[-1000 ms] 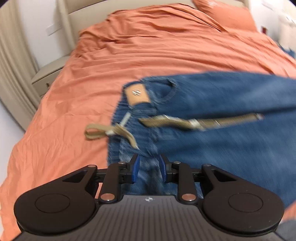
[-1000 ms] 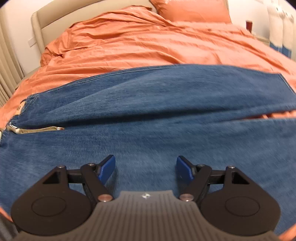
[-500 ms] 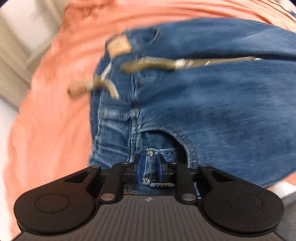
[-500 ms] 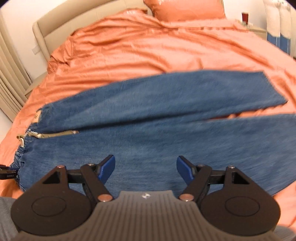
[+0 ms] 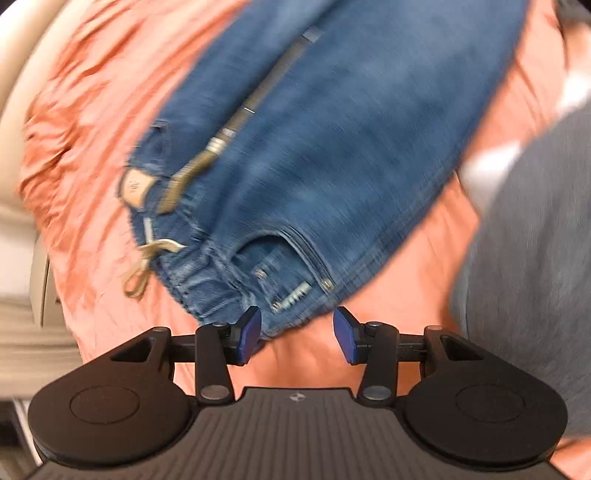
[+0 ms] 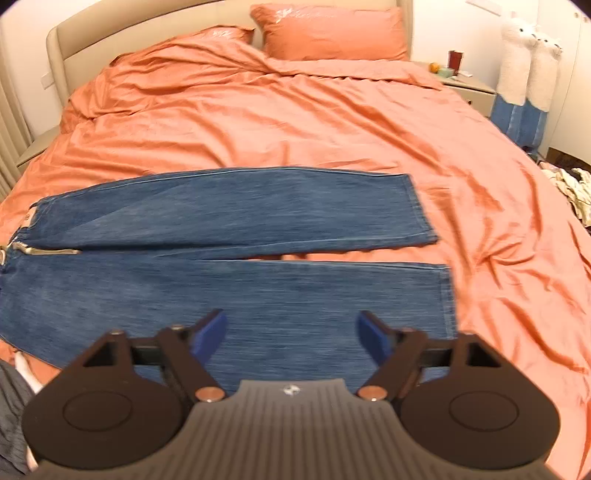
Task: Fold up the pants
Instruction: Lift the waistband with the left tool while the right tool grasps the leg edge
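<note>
Left gripper (image 5: 297,334) hovers low over the bed (image 5: 92,122), just off the waistband of the jeans (image 5: 332,147), tilted so the jeans run diagonally up the left wrist view. Its jaws stand apart with nothing between them; the left pad (image 5: 248,334) overlaps the waistband edge in view, contact unclear. Right gripper (image 6: 293,338) sits higher, looking down over the near leg, jaws spread wide and empty, fingers not touching the denim as far as can be seen.

One pair of jeans (image 6: 221,266) lies flat across the bed (image 6: 295,122) near its foot edge: waist toward the left edge, two legs running toward the right, hems well short of the right edge. A thin strip of sheet shows between the legs near the hems. A tan drawstring (image 5: 147,266) trails off the waistband; one tan patch (image 5: 135,186) sits at the waist.

Left wrist view is motion-blurred; pocket label text is unreadable. The waist is cut off at the left edge of the right wrist view. A grey fabric mass (image 5: 528,295) fills the right of the left view, identity unclear.

Two pillows (image 6: 332,33) at the head. One nightstand (image 6: 469,86) at the right with small items too small to tell. Two plush llamas (image 6: 528,55) stand beside it.
</note>
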The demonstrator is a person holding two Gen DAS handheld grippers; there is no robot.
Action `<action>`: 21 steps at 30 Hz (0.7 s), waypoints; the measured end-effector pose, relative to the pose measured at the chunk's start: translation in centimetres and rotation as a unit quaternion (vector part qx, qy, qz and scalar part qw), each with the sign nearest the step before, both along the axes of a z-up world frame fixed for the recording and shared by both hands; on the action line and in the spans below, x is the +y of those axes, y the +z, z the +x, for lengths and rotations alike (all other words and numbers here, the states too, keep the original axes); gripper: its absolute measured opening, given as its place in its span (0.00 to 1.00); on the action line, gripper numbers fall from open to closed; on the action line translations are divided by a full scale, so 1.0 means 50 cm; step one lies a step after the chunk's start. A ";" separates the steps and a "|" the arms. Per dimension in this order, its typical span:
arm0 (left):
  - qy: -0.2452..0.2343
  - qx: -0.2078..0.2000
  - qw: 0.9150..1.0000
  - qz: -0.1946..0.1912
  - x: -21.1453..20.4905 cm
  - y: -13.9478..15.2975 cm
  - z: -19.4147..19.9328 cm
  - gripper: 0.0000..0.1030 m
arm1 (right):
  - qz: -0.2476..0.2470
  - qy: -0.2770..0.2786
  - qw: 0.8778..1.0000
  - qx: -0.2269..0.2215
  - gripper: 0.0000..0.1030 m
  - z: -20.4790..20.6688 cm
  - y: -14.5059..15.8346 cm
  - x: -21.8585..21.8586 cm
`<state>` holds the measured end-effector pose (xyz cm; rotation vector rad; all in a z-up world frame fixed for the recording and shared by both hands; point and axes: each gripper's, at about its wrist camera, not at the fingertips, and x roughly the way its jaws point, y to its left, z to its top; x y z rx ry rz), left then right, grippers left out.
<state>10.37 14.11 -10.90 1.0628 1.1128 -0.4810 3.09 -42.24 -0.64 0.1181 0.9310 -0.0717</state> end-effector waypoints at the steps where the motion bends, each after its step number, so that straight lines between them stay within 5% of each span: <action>1: -0.013 0.006 1.000 0.014 -0.005 -0.013 -0.006 0.53 | -0.003 0.003 1.000 -0.006 0.66 -0.008 -0.004 -0.015; 6: -0.040 0.017 0.999 0.032 -0.016 -0.069 0.004 0.53 | -0.062 0.025 0.997 -0.049 0.65 -0.049 -0.026 -0.067; 12: -0.028 0.011 0.999 0.015 -0.016 -0.103 0.021 0.52 | -0.152 0.094 0.984 0.023 0.54 -0.065 -0.079 -0.112; 21: 0.086 -0.036 0.994 -0.062 0.003 -0.090 0.038 0.28 | -0.311 0.283 0.903 0.086 0.38 -0.079 -0.239 -0.077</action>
